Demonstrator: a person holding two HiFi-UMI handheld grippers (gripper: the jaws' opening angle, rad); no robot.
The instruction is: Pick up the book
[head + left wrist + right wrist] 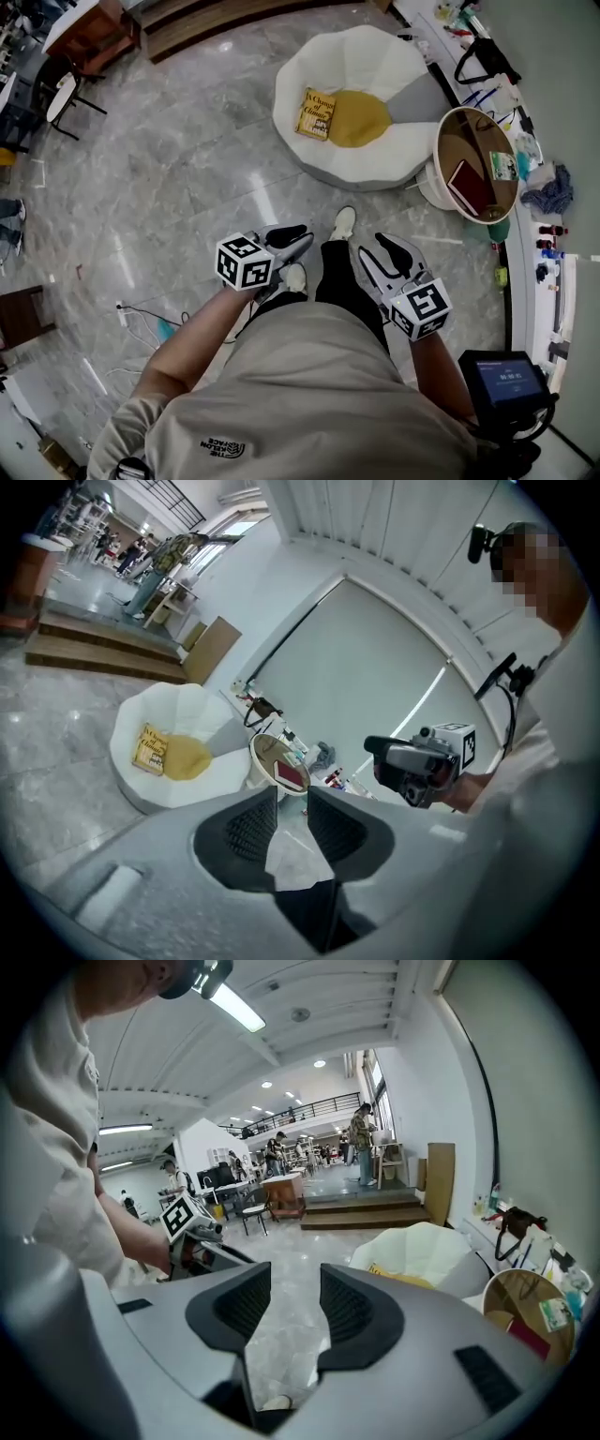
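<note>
A yellow book (316,113) lies on the seat of a white petal-shaped chair (309,66), beside a yellow cushion (357,118). A dark red book (466,187) rests on the round wooden side table (459,127) to the chair's right. Both grippers are held low in front of the person's body, well short of either book. My left gripper (302,238) is open with nothing between its jaws, and so is my right gripper (373,247). The left gripper view shows the yellow book (150,749), the red book (292,775) and the right gripper (412,761).
The person's feet stand on grey marble floor (187,178) between me and the chair. A counter (534,234) with small items runs along the right wall. A cable and a teal object (165,327) lie on the floor at the left. Steps (206,23), chairs and desks stand farther back.
</note>
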